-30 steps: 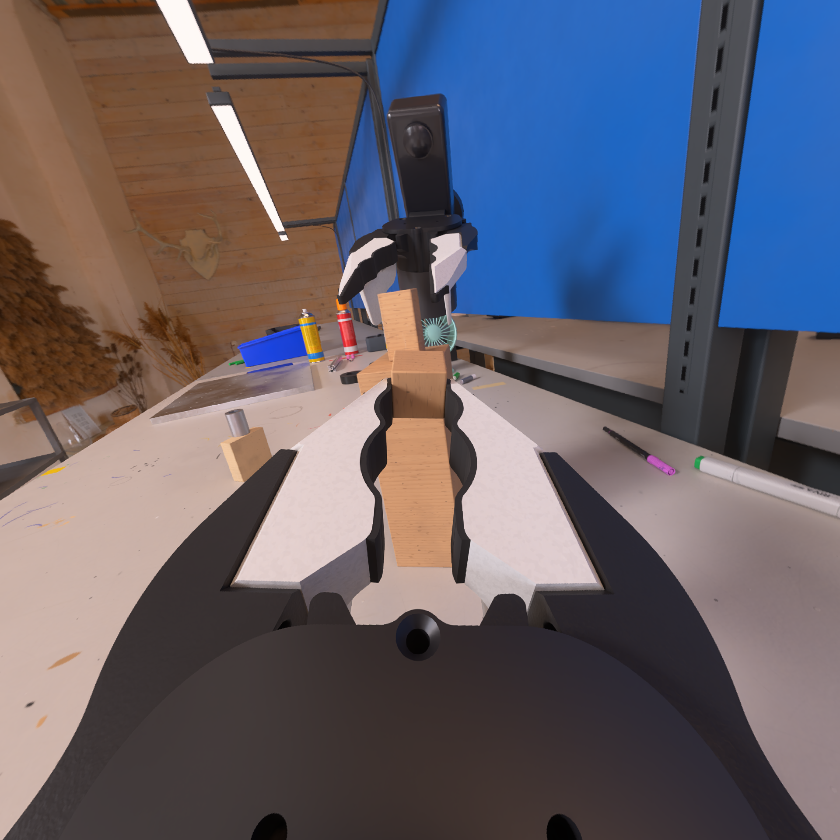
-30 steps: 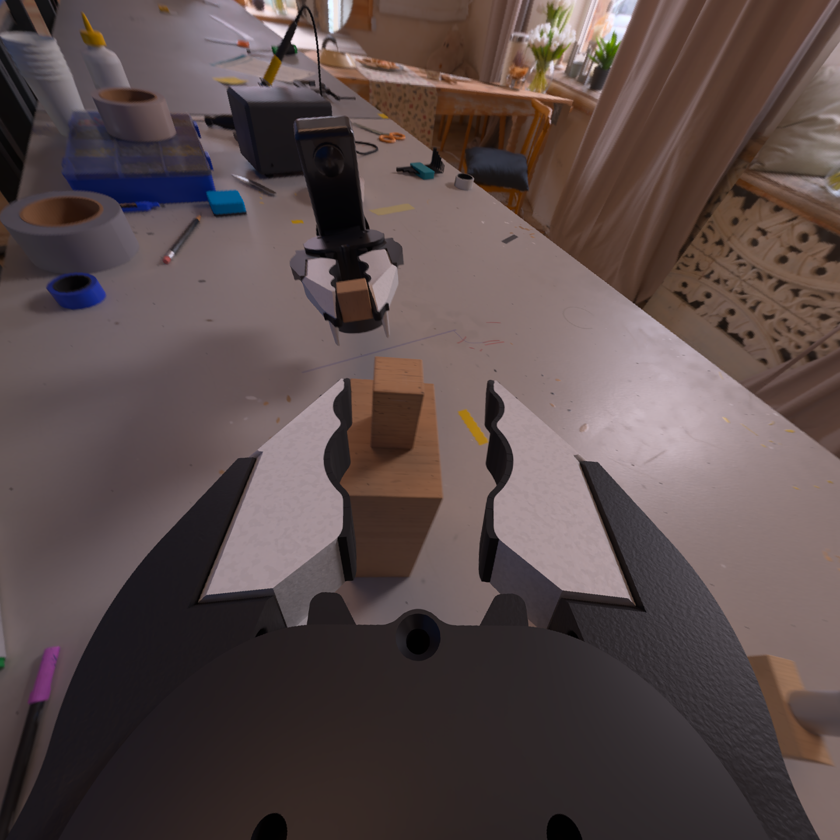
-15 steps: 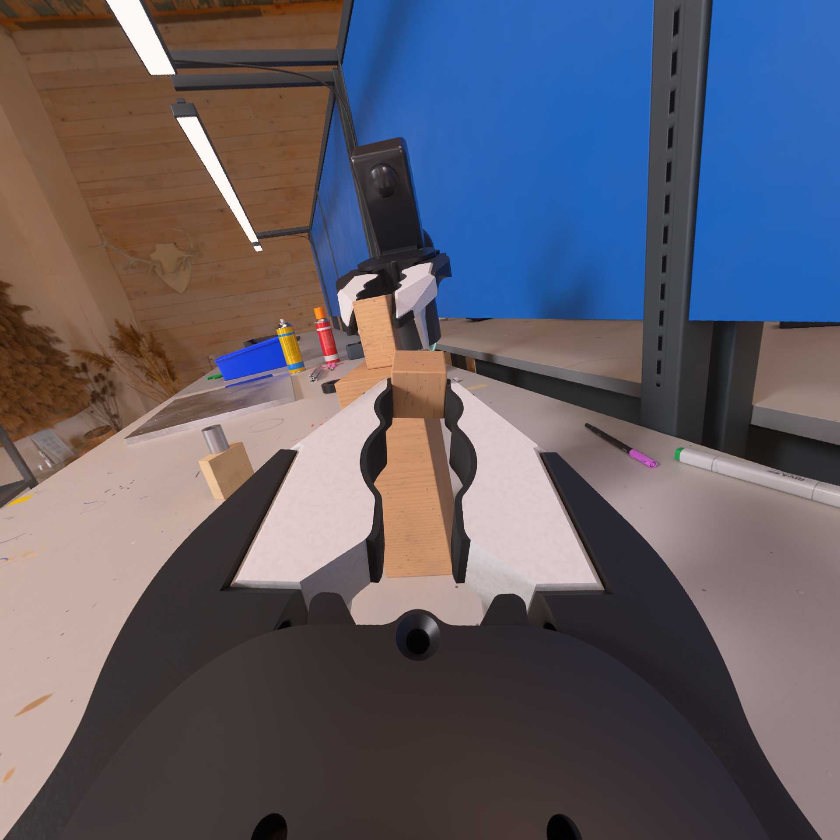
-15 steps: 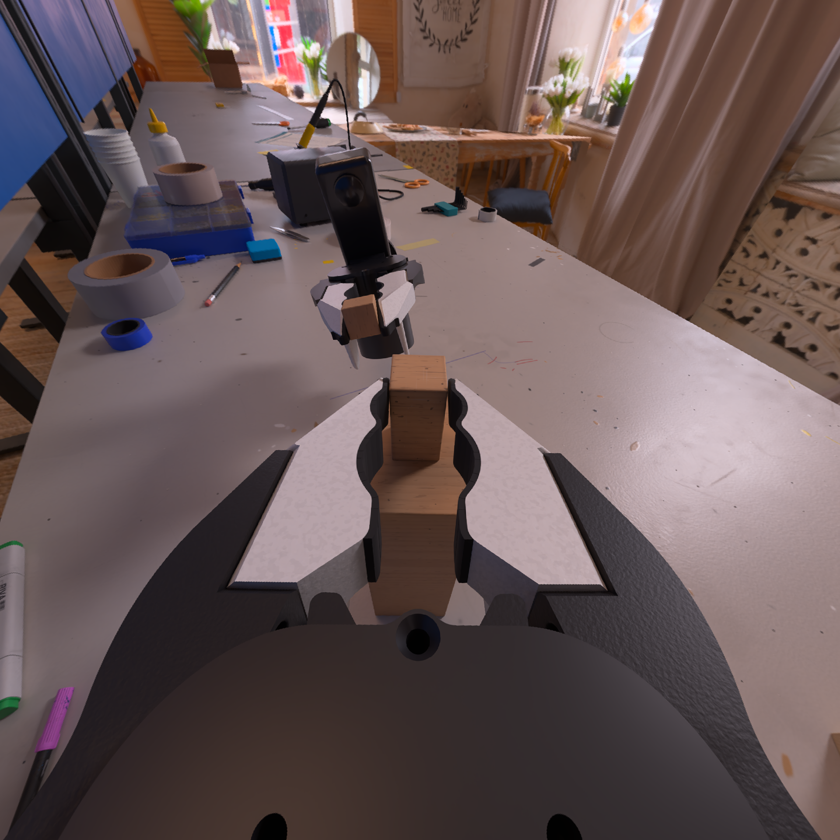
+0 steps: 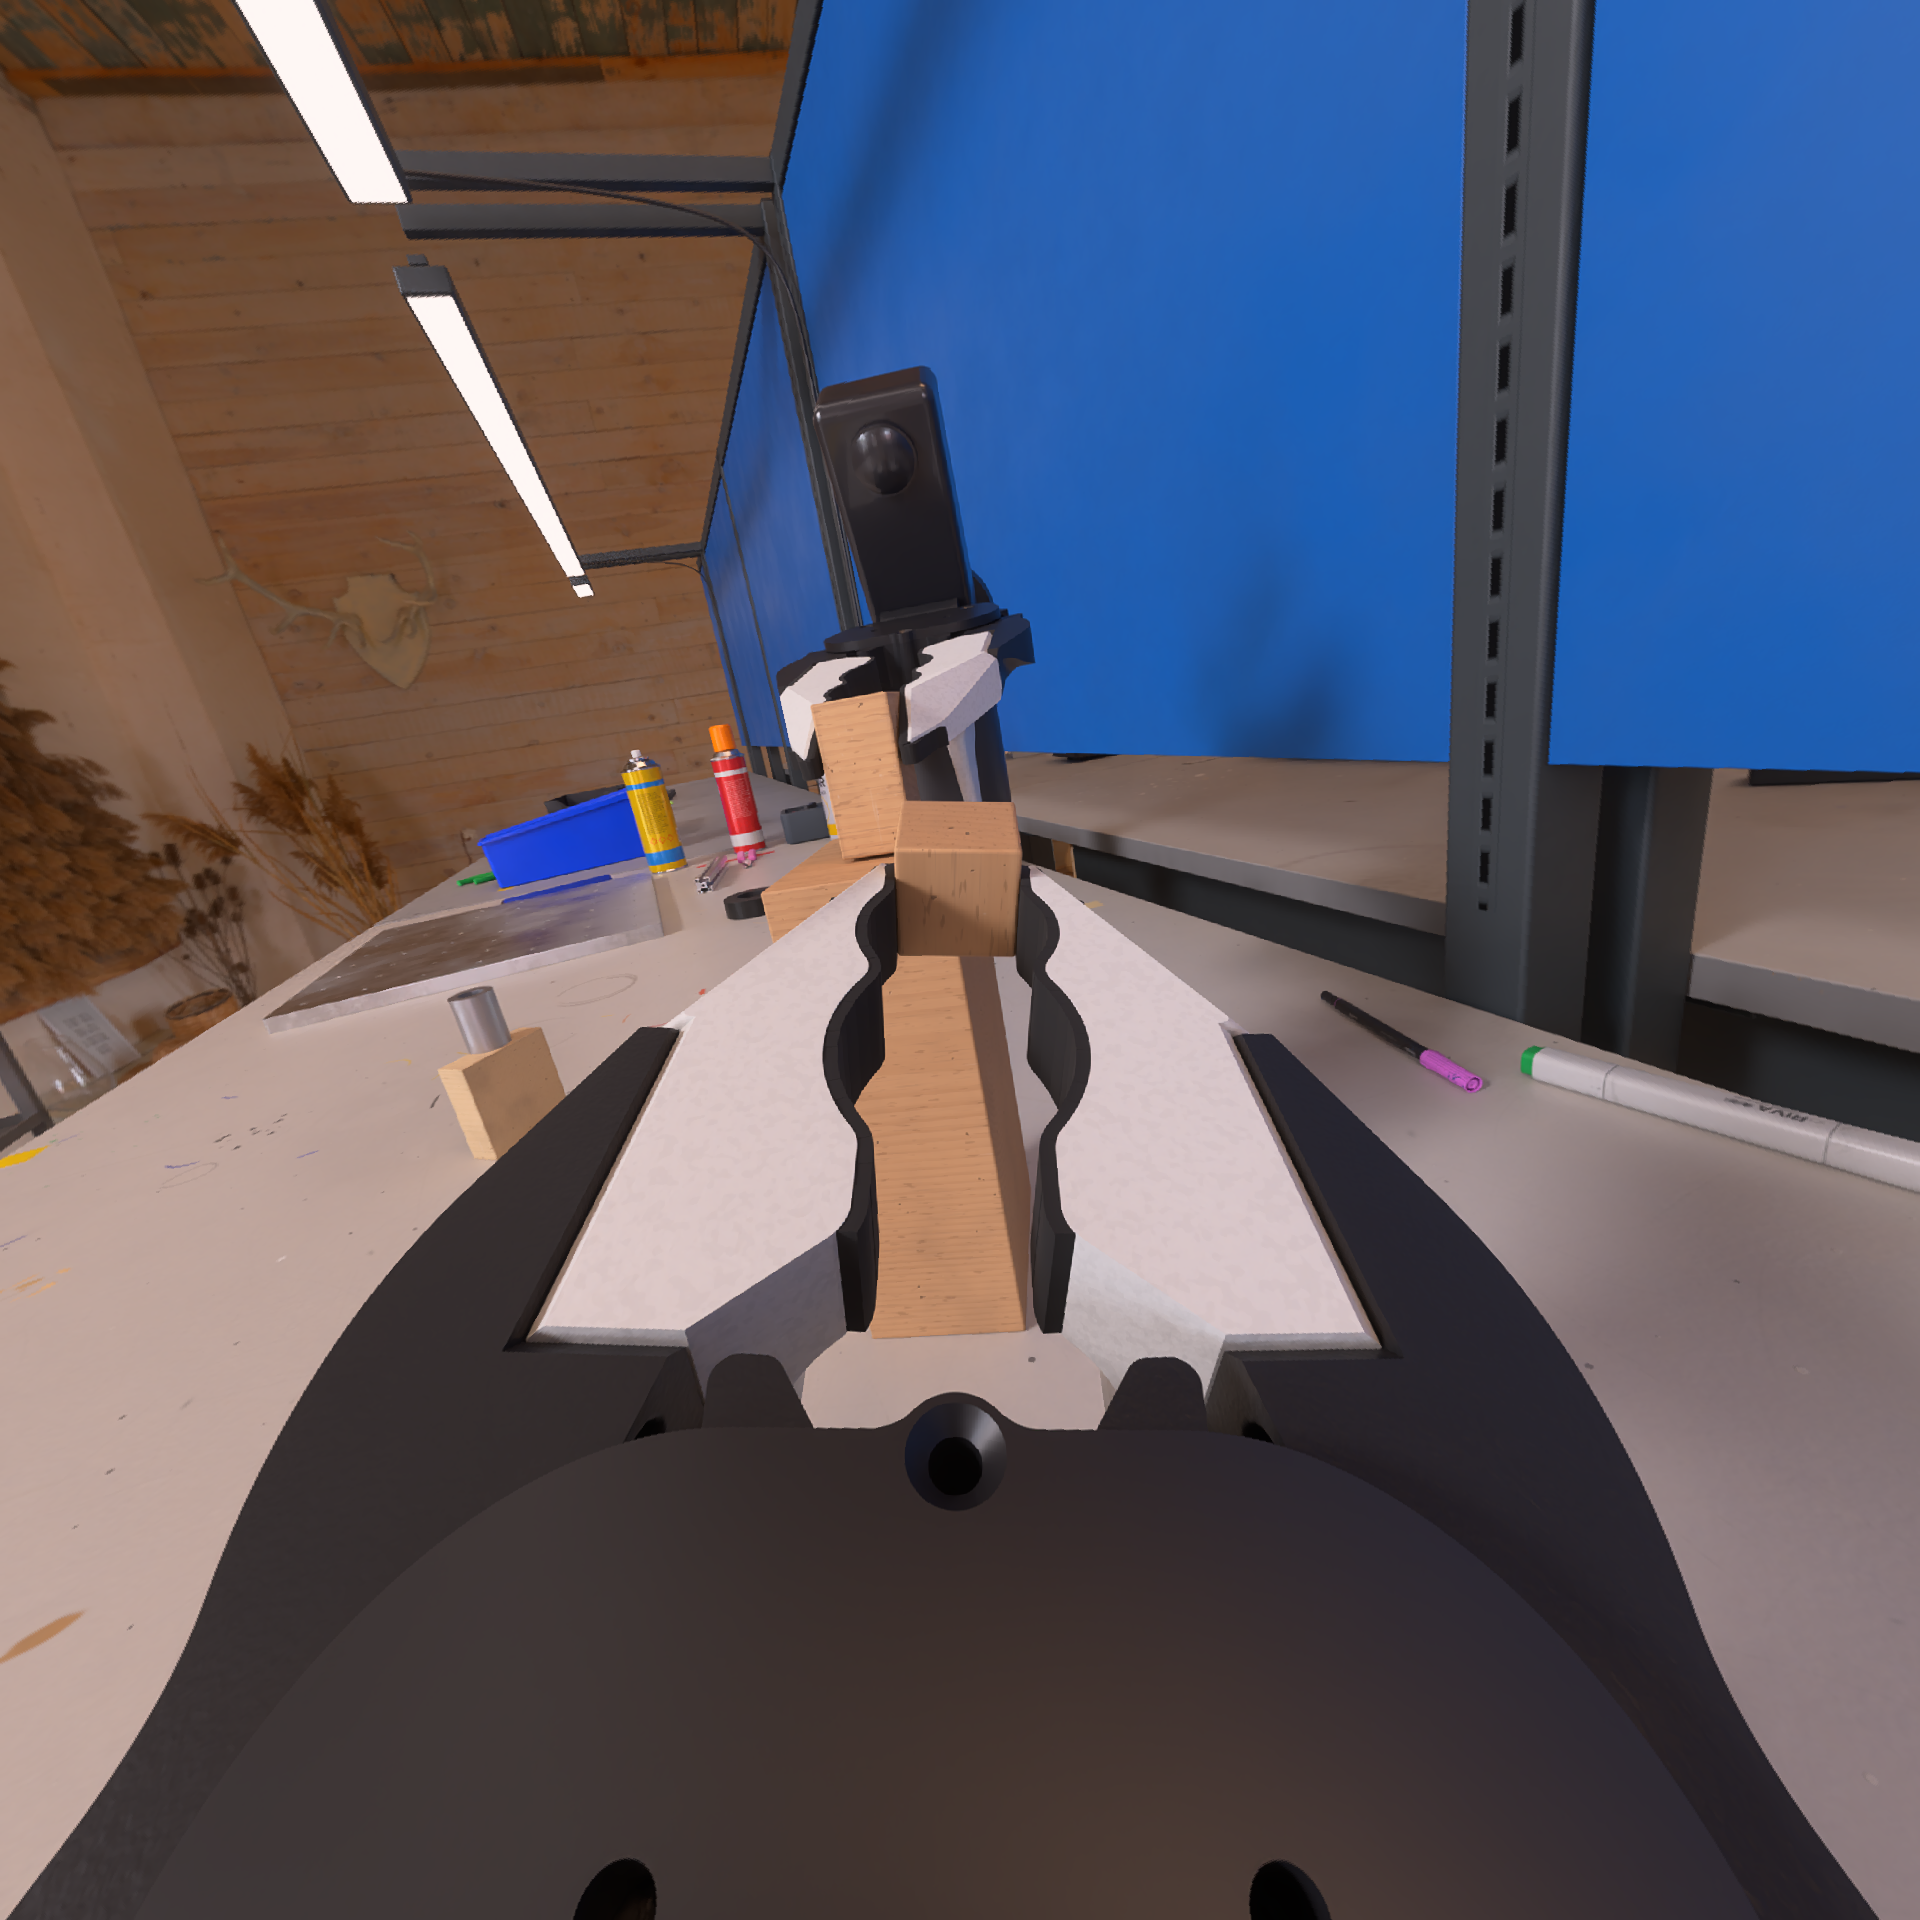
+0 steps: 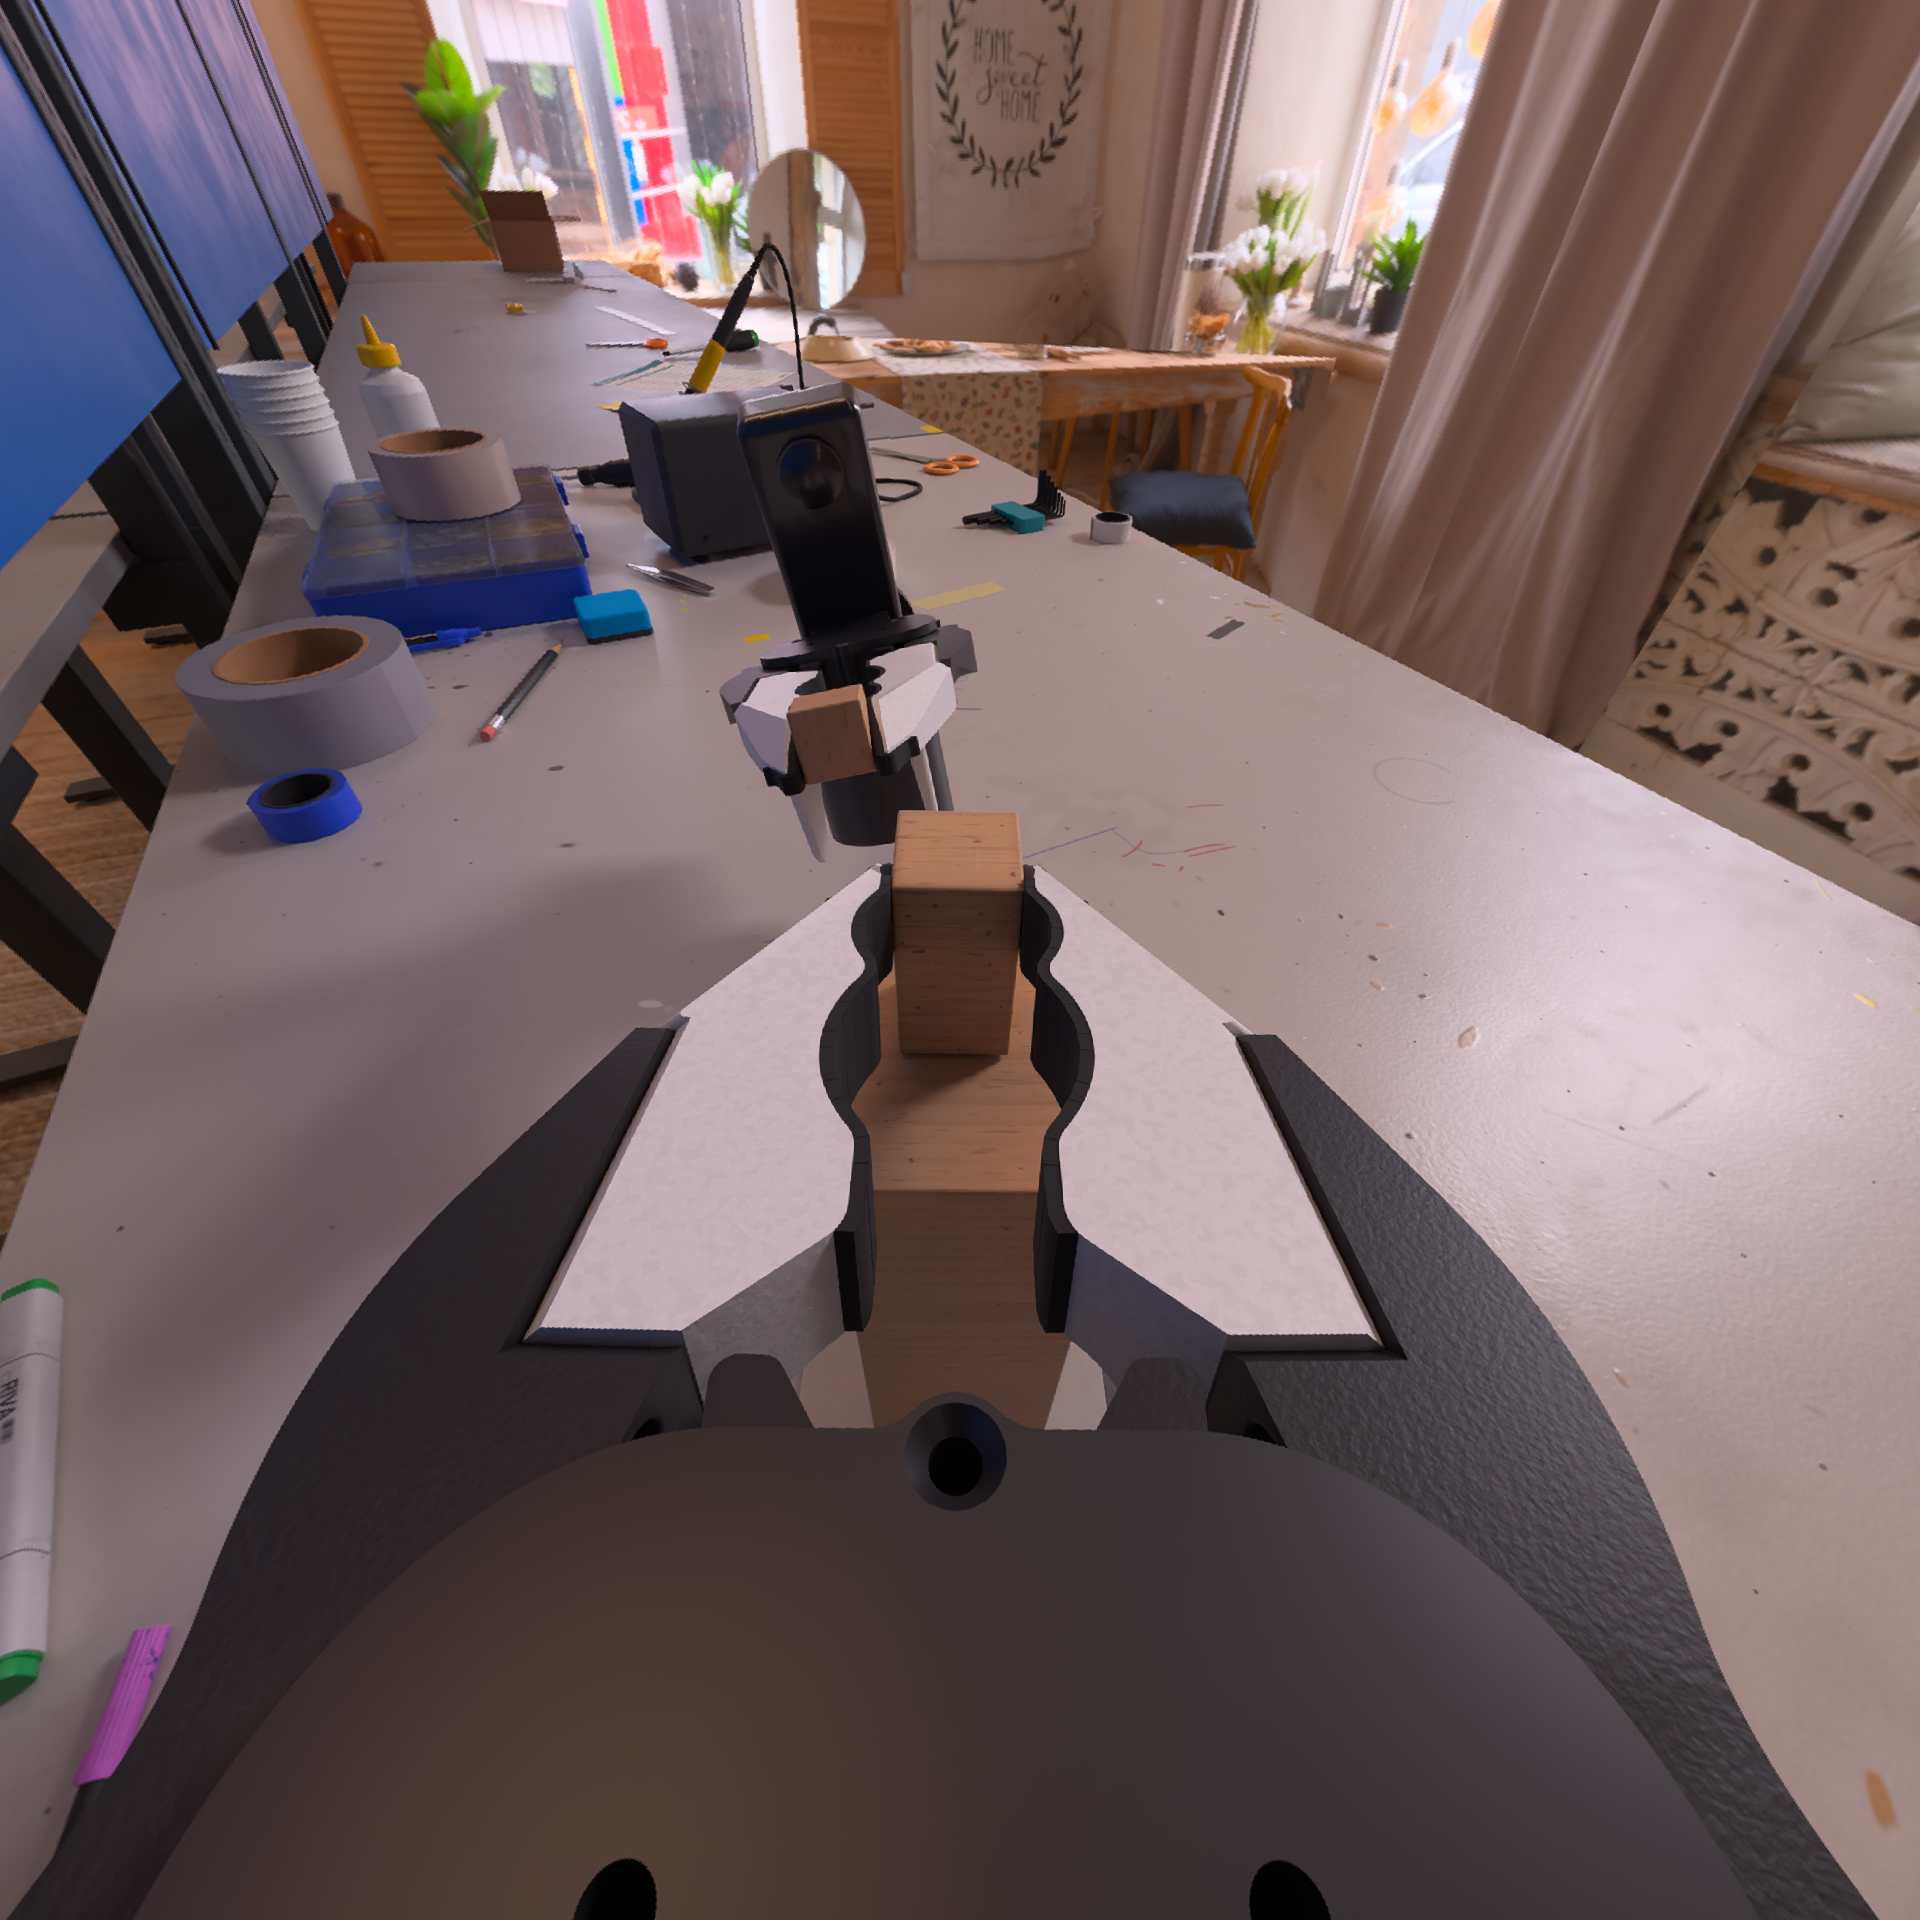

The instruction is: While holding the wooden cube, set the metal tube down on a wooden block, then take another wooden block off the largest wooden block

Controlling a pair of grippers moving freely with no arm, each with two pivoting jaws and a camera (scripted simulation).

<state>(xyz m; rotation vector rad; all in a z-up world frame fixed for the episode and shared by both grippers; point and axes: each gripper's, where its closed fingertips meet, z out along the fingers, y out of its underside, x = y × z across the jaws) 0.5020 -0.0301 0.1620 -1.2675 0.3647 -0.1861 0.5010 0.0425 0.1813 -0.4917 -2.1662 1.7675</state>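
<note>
Wooden cube [image 5: 954, 883]: light grain, upright, frame centre in the left wrist view, clamped at the fingertips. Metal tube [image 5: 477, 1019]: short grey cylinder standing upright on a small wooden block [image 5: 503, 1088], left of centre in that view. Upright wooden block [image 6: 956, 930] sits at frame centre in the right wrist view, pinched between the fingertips, with the largest wooden block [image 6: 954, 1164] just below it; contact between the two is unclear.
</note>
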